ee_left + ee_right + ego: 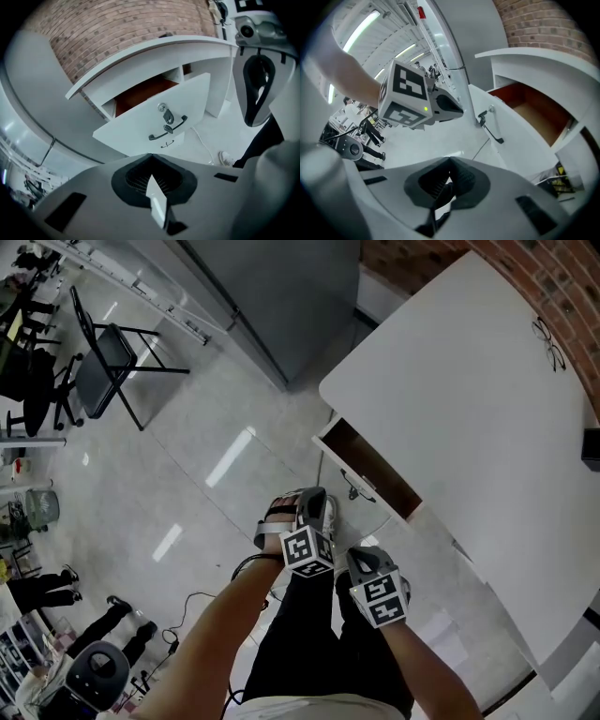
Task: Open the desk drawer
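Evidently the drawer point(370, 468) under the surface point(469, 381) already stands pulled out, its handle point(167, 129) free; the left claw point(151, 159) and right claw point(449, 161) hang closed and empty, well apart from it, probably because the pull is done

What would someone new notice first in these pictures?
The drawer of the white desk stands pulled open at centre, brown inside showing, dark handle on its front. Just below it in the head view, the left tool and right tool hover shut and empty above the person's legs.
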Motion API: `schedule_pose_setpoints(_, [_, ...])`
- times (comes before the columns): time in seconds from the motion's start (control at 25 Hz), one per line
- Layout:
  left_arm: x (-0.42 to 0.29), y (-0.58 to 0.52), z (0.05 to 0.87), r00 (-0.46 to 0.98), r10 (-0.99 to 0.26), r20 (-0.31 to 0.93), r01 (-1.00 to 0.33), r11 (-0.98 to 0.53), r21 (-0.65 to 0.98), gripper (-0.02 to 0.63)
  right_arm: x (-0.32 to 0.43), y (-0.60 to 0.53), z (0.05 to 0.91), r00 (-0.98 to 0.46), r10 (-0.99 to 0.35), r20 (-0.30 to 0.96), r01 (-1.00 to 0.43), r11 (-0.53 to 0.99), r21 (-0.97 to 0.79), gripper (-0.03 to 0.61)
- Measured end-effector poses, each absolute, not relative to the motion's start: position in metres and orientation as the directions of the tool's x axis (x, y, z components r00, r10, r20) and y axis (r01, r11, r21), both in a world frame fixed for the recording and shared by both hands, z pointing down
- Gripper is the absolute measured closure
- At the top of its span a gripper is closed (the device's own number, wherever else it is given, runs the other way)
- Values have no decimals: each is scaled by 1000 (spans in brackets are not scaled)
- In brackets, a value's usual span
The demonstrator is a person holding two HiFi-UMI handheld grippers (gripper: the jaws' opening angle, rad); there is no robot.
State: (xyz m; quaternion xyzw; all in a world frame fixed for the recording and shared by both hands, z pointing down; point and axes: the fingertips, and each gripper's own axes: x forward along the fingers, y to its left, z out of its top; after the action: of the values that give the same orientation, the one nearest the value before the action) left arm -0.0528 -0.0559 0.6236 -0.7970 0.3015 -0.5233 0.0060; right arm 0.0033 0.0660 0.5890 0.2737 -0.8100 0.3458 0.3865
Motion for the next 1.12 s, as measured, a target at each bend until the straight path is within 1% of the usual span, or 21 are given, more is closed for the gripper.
schedule_pose_setpoints(0.12, [-57, -57, 617, 260, -474, 842, -561, -783, -268, 607, 6, 66, 582, -546, -194, 815, -733, 583, -352, 563])
schedule_pose_setpoints(0.36, [-52, -54, 609, 268, -436, 859, -654, -737, -170, 607, 12, 56, 568, -531, -242, 812, -784, 504, -363, 563])
schedule_pose_setpoints(0.56, [-52, -53, 608, 260, -410, 874, -760, -645, -76, 607, 21, 55, 557, -512, -269, 816, -811, 466, -355, 563])
schedule_pose_setpoints(0.8, [-42, -47, 598, 280, -389, 878, -808, -589, -3, 609, 31, 56, 539, -498, -296, 815, -827, 443, -345, 563])
schedule_pose_setpoints(1.12, [-25, -33, 565, 322, -374, 870, -859, -501, 102, 609, 40, 54, 512, -497, -350, 794, -846, 398, -354, 563])
